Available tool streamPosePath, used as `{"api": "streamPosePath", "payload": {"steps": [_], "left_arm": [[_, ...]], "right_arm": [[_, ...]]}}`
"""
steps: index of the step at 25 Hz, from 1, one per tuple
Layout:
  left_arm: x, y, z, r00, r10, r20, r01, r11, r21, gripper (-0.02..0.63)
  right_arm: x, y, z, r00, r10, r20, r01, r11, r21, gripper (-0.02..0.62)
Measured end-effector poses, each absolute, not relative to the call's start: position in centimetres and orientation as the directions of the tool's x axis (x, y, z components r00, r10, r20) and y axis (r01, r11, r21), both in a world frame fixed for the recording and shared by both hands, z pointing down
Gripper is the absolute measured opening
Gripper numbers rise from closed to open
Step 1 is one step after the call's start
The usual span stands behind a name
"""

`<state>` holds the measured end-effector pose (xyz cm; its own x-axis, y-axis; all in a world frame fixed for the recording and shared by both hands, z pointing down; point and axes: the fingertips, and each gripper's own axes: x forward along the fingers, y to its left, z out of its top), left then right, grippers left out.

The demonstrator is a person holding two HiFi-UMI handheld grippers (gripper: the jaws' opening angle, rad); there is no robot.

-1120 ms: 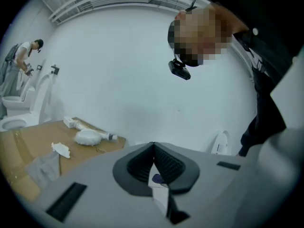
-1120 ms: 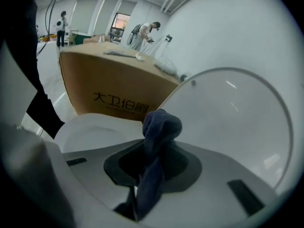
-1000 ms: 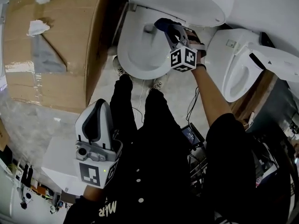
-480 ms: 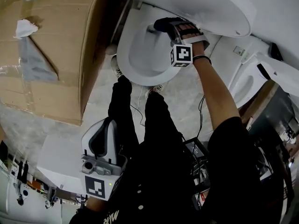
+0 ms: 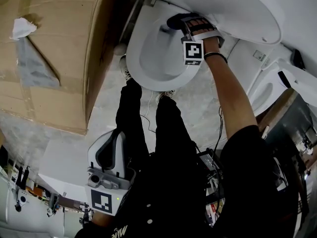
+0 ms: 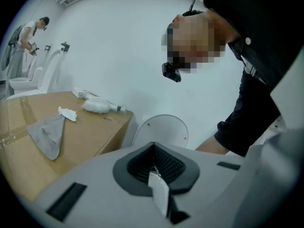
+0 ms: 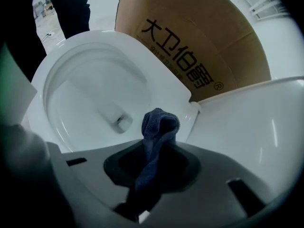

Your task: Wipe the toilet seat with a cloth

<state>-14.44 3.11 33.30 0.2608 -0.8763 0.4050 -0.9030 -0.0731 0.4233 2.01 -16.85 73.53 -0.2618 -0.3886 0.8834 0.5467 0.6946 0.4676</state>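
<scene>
Had dark blue soft cloth clamped in right tool, bunched end poking ahead, over rear of white glossy toilet seat; contact unclear. Held left tool shut, empty, well apart. Judged cloth light, limp, non-slip: pinch mid-bunch, leave end free.
</scene>
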Motion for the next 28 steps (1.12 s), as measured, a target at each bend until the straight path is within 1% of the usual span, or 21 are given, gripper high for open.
{"api": "streamPosePath", "payload": {"steps": [5,12,18,28], "left_arm": [[-13.8,3.0,33.4,0.273,-0.874,0.402,-0.900,-0.084,0.428,0.008],[-12.8,3.2,33.4,0.291,-0.871,0.397,-0.896,-0.103,0.431,0.008],[-12.0,3.4,33.3,0.303,-0.869,0.392,-0.893,-0.116,0.434,0.008],[-10.8,3.6,33.0,0.328,-0.862,0.387,-0.892,-0.147,0.427,0.008]], "right_arm": [[2.9,-16.8,73.5,-0.257,-0.352,0.900,0.547,0.715,0.436,0.083],[5.9,-16.2,73.8,-0.215,-0.344,0.914,0.525,0.748,0.405,0.083],[8.9,-14.9,74.3,-0.174,-0.326,0.929,0.478,0.797,0.369,0.083],[11.9,-13.2,74.6,-0.139,-0.285,0.949,0.393,0.863,0.317,0.083]]}}
